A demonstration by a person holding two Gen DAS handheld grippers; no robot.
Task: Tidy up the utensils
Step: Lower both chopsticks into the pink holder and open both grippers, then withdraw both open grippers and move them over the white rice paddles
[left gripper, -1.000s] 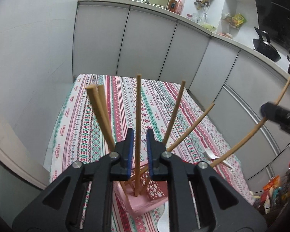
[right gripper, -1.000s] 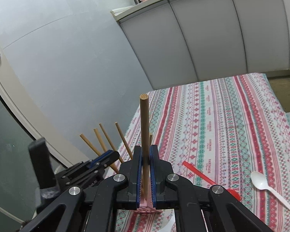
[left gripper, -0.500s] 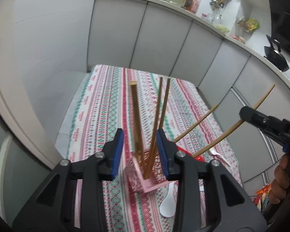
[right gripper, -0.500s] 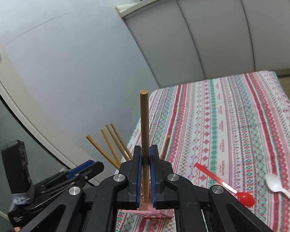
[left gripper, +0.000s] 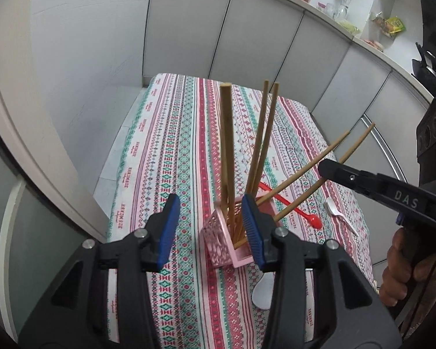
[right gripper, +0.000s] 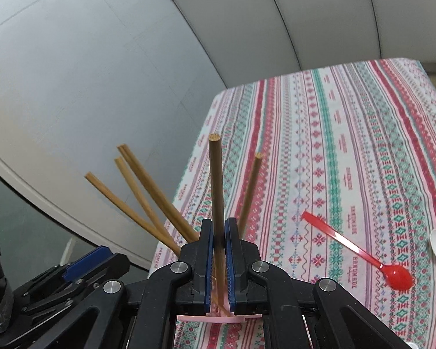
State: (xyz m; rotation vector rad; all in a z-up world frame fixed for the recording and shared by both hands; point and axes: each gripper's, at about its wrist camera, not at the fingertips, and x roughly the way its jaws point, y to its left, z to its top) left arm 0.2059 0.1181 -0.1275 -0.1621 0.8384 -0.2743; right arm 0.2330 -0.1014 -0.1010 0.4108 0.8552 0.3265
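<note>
Left tongs (left gripper: 210, 228) spread; right tongs (right gripper: 218, 250) pinching round wooden chopstick (right gripper: 216, 186), upright.

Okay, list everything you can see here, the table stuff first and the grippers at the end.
Chopsticks: five visible, wooden, standing in the holder, fanned out.
Held chopstick: one of those five, upright, clamped between the right gripper's fingers.
Holder: one, pink, perforated, on the tablecloth.
Red spoon: one, plastic, lying right of the holder.
White spoons: two, plastic; one beyond the red spoon, one nearer the camera beside the holder.
Tablecloth: one, striped red, green and white, covering the table.
Cabinets: grey panels behind the table.
Pan: one, black, on the countertop.
Left gripper: open, empty, next to the holder.
Right gripper: shut on the held chopstick.
Right hand: gripping its handle.
</note>
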